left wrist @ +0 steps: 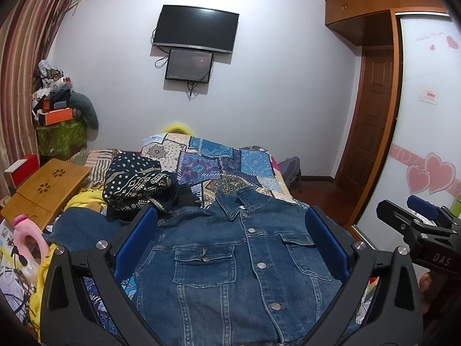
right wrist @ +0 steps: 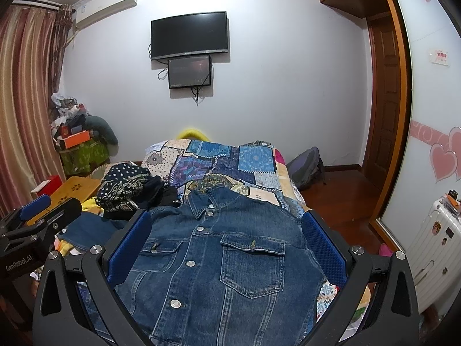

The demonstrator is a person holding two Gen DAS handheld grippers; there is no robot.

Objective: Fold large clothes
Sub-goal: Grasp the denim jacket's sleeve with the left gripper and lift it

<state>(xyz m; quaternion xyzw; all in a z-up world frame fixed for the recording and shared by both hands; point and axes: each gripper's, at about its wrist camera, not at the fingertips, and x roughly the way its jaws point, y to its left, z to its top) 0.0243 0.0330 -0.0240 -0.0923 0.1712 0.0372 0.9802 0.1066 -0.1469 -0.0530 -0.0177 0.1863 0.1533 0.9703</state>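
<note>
Above the denim jacket (left wrist: 230, 259), both hand-held grippers (left wrist: 230, 225) (right wrist: 227, 227) gape.

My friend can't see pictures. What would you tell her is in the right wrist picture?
A blue denim jacket lies front up and buttoned on a patchwork quilt, framed by the open right gripper. The left gripper shows at the left edge, and a dark TV hangs on the far wall.

Black tongs (left wrist: 230, 230) with blue pads (left wrist: 135, 242) and silver screws.
</note>
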